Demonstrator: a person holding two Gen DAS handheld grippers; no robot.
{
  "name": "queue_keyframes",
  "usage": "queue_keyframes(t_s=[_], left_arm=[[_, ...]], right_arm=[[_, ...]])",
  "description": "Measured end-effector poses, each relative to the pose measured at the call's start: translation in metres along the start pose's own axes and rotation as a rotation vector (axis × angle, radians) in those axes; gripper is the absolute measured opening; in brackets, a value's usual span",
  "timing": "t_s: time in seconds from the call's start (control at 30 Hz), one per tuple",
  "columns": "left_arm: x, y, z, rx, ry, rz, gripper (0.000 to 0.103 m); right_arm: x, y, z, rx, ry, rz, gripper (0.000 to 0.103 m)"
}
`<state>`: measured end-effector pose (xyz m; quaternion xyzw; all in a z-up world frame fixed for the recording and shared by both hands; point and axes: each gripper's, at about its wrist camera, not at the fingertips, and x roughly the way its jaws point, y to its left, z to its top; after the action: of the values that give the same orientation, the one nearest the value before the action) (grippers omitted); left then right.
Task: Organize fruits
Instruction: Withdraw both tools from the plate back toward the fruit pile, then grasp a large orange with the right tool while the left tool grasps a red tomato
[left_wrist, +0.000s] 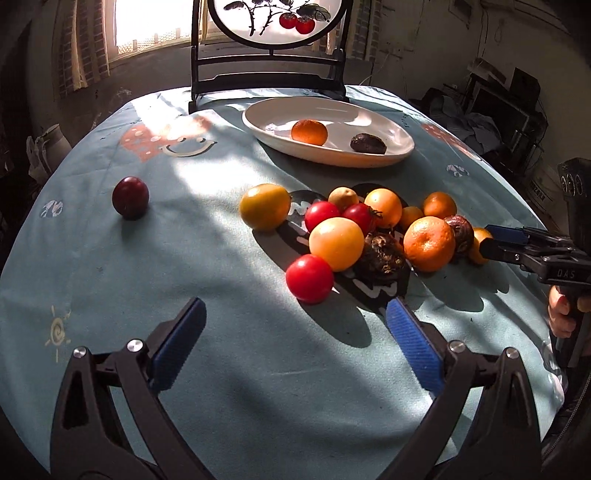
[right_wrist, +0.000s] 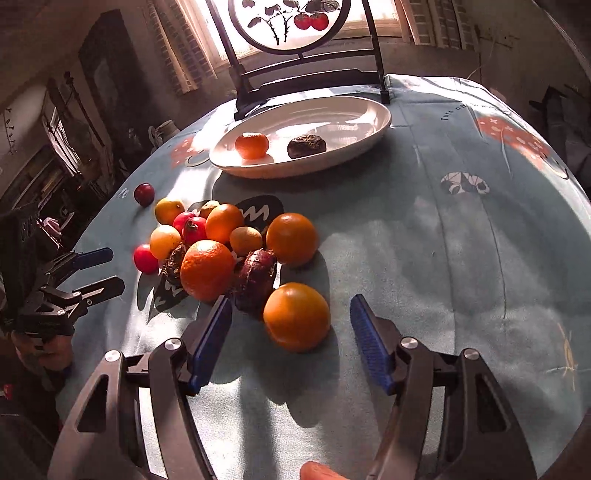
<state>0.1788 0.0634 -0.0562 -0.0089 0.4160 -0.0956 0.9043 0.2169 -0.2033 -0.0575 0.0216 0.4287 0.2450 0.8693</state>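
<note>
Blue pads tell us where we stand: both pairs of tongs sit on the near side of the fruit pile (left_wrist: 369, 229), and we place everything from that pile. Well left of it lies a lone plum (left_wrist: 130, 197). At the pile's left near corner sits a red tomato (left_wrist: 309, 277), just ahead and slightly right of our left gripper (left_wrist: 295, 321), whose jaws stand wide apart with only cloth (left_wrist: 221, 369) between them. Beyond the pile, the dish (right_wrist: 369, 125) already carries a mandarin (right_wrist: 251, 145) and a dark fruit (right_wrist: 306, 146).

At the pile's right near corner lies an orange (right_wrist: 296, 315), directly ahead of our right gripper (right_wrist: 290, 325), between the pad tips. Those jaws are partly apart and touch nothing we can see (the left pad comes very close to a wrinkled purple fruit (right_wrist: 255, 278)). We judge the right hand better placed, since the orange is round and needs no turning of the wrist.
</note>
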Motion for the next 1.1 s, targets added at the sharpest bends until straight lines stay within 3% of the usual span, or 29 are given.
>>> queue_keyframes(t_s=[0.2, 0.3, 0.53, 0.67, 0.93, 1.1], left_arm=[[0.009, 0.006, 0.000, -0.035, 0.042, 0.007, 0.100], [0.010, 0.008, 0.000, -0.042, 0.043, 0.011, 0.100], [0.013, 0.010, 0.000, -0.055, 0.059, 0.014, 0.100], [0.014, 0.012, 0.001, -0.067, 0.061, 0.013, 0.100], [0.014, 0.012, 0.003, -0.072, 0.044, -0.028, 0.098], [0.017, 0.011, 0.012, -0.069, 0.018, -0.050, 0.080]], right_arm=[[0.000, 0.009, 0.000, -0.062, -0.007, -0.033, 0.065], [-0.001, 0.012, -0.001, -0.081, -0.010, -0.051, 0.055], [0.006, 0.013, -0.001, -0.116, 0.024, -0.108, 0.050], [0.008, 0.016, -0.001, -0.145, 0.029, -0.123, 0.038], [-0.003, 0.009, 0.000, -0.107, -0.020, -0.072, 0.038], [-0.009, 0.003, 0.001, -0.061, -0.043, -0.060, 0.038]])
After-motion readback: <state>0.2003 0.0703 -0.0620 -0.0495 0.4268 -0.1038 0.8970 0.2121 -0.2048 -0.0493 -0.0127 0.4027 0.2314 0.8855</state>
